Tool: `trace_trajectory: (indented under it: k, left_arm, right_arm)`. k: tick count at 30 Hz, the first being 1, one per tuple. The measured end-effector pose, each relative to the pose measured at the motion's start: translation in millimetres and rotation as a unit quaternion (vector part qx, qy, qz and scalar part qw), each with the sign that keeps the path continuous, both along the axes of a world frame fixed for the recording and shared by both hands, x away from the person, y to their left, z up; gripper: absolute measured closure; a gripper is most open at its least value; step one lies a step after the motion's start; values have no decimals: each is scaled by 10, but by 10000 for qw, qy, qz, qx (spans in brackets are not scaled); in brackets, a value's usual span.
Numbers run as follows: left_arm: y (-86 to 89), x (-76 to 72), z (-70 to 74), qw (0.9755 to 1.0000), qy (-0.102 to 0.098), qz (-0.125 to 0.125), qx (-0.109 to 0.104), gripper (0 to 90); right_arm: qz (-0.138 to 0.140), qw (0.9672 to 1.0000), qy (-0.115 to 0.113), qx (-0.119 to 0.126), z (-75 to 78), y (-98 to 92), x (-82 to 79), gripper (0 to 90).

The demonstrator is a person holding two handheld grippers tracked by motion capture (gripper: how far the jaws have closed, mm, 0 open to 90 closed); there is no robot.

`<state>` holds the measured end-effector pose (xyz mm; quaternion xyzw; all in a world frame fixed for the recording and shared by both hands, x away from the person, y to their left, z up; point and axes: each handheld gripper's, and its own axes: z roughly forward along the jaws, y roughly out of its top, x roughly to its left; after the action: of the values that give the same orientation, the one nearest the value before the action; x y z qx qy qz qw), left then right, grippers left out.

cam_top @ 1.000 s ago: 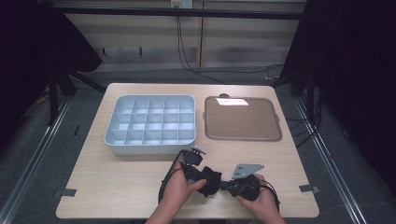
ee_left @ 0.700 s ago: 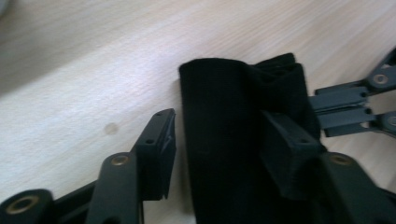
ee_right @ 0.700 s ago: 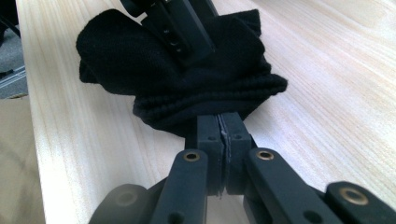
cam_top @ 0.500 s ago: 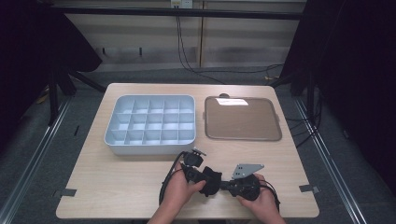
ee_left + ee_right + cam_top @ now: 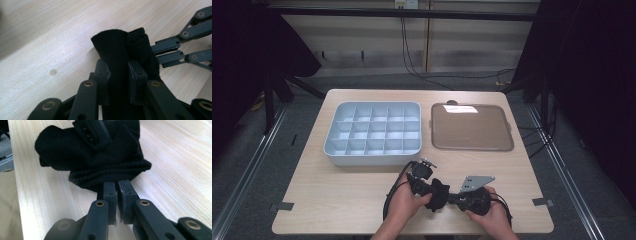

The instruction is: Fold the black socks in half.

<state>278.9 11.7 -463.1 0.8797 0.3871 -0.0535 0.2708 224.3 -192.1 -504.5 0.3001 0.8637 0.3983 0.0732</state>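
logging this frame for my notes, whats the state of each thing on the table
black cloth: bunched up, held between both tools near the table's front edge
left hand-held gripper: jaws just closing, pads pressing on the cloth
right hand-held gripper: shut on an edge of the cloth
divided bin: every compartment empty
brown tray: empty, lying flat beside the bin

Left claw (image 5: 432,192) closing, right claw (image 5: 451,196) clamped, tips meeting.
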Motion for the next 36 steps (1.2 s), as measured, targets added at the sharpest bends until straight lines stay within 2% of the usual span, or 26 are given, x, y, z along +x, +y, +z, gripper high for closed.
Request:
trace_trajectory:
  k: [7, 12, 15, 24, 33, 36]
  left_arm:
    - [60, 48, 170, 9999, -46, 19, -104, 729]
    - [131, 85, 257, 9998, -49, 95, -176, 730]
    - [169, 106, 300, 9999, -26, 92, -123, 730]
    - [271, 162, 407, 9999, -39, 127, -69, 728]
    - [387, 215, 512, 9997, -71, 226, 68, 728]
    - [429, 233, 543, 9996, -69, 249, 84, 728]
  right_arm:
    - [-68, 10000, -67, -17, 0, -17, 9, 751]
    - [-150, 9998, -157, -34, -7, -33, 21, 593]
    - [-149, 9997, -174, -36, -14, -35, 30, 519]
    - [-102, 9988, -452, -127, -40, -5, 40, 319]
    - [-191, 9988, -381, -254, -49, 4, 61, 206]
    - [-292, 9989, -263, -270, -55, 6, 77, 144]
